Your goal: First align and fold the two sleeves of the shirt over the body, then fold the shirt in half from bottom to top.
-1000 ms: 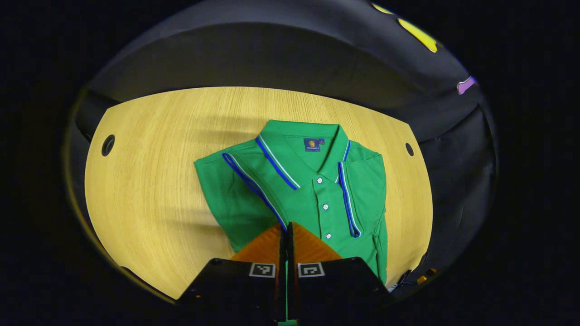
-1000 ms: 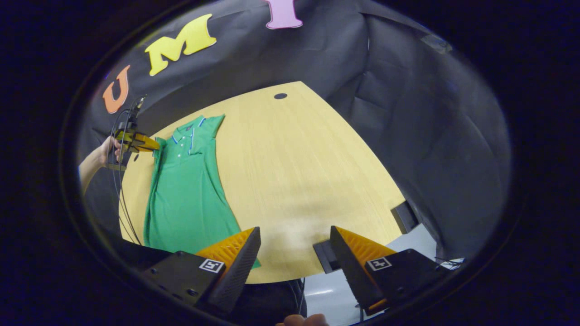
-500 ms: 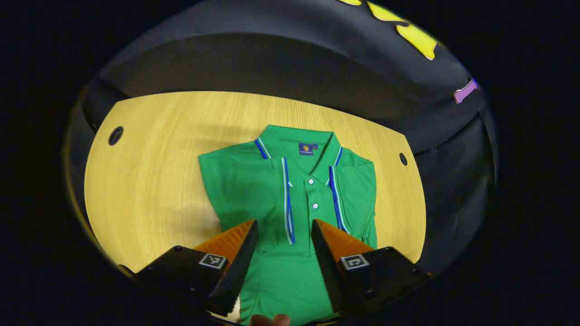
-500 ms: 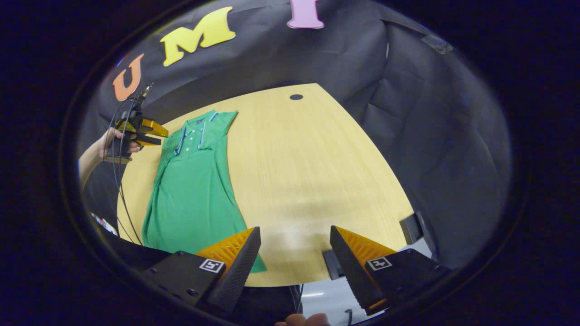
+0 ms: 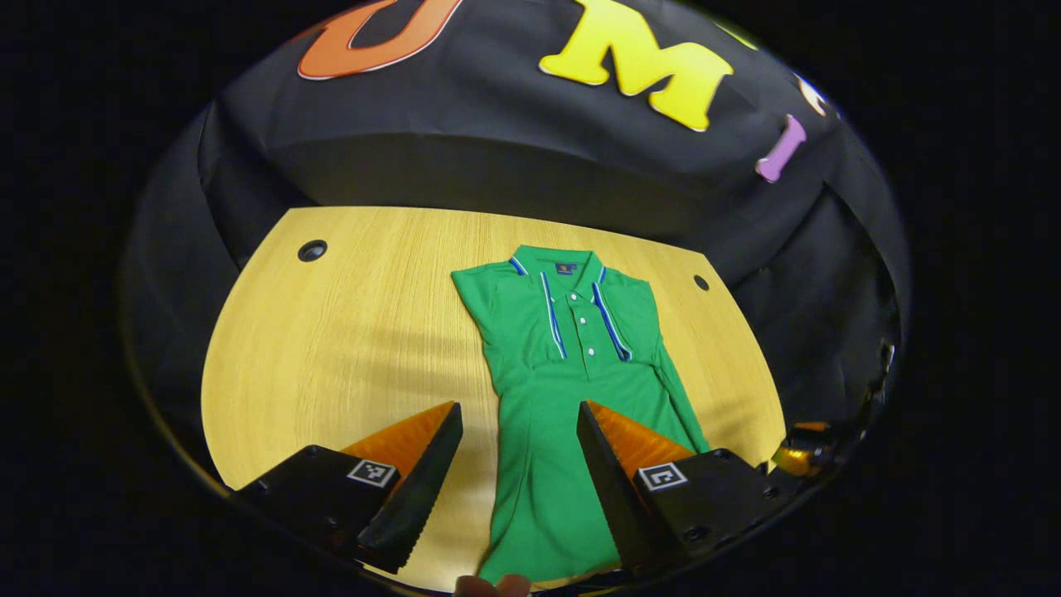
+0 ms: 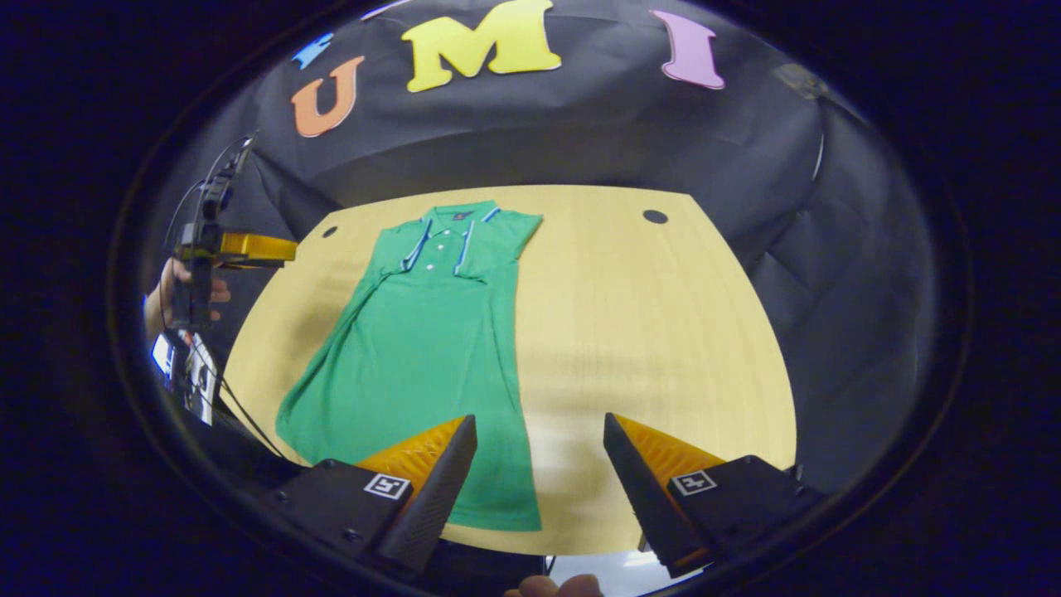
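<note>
Shirt (image 5: pixel 572 398) lies flat on the table (image 5: pixel 348 348), collar far, sleeves folded in. Soft knit, will sag (light, limp), so I'd pinch both hem corners. Left gripper (image 5: pixel 518 464) and right gripper (image 6: pixel 539 473) both gape wide, holding nothing.

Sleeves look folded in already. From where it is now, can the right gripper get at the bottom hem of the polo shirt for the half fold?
Probably yes. The right gripper hangs open above the near table edge, and the polo shirt lies flat with its bottom hem just beside the fingers, with bare wooden table around.
</note>
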`<state>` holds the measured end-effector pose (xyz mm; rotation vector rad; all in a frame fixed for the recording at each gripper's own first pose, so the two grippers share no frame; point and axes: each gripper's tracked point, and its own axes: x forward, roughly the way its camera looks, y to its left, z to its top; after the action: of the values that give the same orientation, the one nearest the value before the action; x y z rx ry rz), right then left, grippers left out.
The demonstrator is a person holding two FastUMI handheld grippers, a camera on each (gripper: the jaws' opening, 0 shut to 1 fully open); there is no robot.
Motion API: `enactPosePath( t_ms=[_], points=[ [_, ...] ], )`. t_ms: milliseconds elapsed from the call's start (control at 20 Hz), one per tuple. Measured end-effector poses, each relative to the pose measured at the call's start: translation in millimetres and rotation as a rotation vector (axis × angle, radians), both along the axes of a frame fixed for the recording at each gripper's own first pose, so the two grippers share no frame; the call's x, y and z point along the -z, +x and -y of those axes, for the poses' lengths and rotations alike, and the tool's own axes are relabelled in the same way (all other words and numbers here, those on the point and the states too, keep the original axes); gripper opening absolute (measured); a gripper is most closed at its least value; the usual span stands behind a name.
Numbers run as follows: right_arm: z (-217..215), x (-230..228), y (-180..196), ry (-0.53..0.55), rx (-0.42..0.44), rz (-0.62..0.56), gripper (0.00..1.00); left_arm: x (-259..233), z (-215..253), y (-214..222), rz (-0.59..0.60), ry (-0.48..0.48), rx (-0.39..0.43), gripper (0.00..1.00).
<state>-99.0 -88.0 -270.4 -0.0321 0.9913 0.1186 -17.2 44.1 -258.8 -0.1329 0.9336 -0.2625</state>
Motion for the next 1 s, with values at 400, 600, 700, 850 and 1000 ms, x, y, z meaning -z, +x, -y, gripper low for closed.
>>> enactPosePath(
  t_ms=[400, 600, 700, 850, 1000],
  points=[
    [2.3, 29.3, -52.3, -0.065, -0.103, -0.096, 0.98, 48.6, -8.4, -178.3, -0.154, 0.017, 0.101, 0.90],
    [4.6, 55.6, -86.0, -0.099, -0.129, -0.177, 0.98, 83.6, -5.5, -218.3, -0.240, -0.010, 0.135, 0.90],
    [3.7, 67.4, -95.3, -0.110, -0.119, -0.211, 0.98, 101.2, -13.1, -225.6, -0.281, 0.031, 0.134, 0.90],
    [7.3, 81.5, -98.0, -0.135, -0.109, -0.233, 0.89, 117.2, -17.1, -224.3, -0.311, 0.069, 0.139, 0.90],
    [8.1, 96.5, -93.9, -0.136, -0.093, -0.252, 0.98, 124.3, -19.8, -225.6, -0.340, 0.095, 0.125, 0.91]
  ],
)
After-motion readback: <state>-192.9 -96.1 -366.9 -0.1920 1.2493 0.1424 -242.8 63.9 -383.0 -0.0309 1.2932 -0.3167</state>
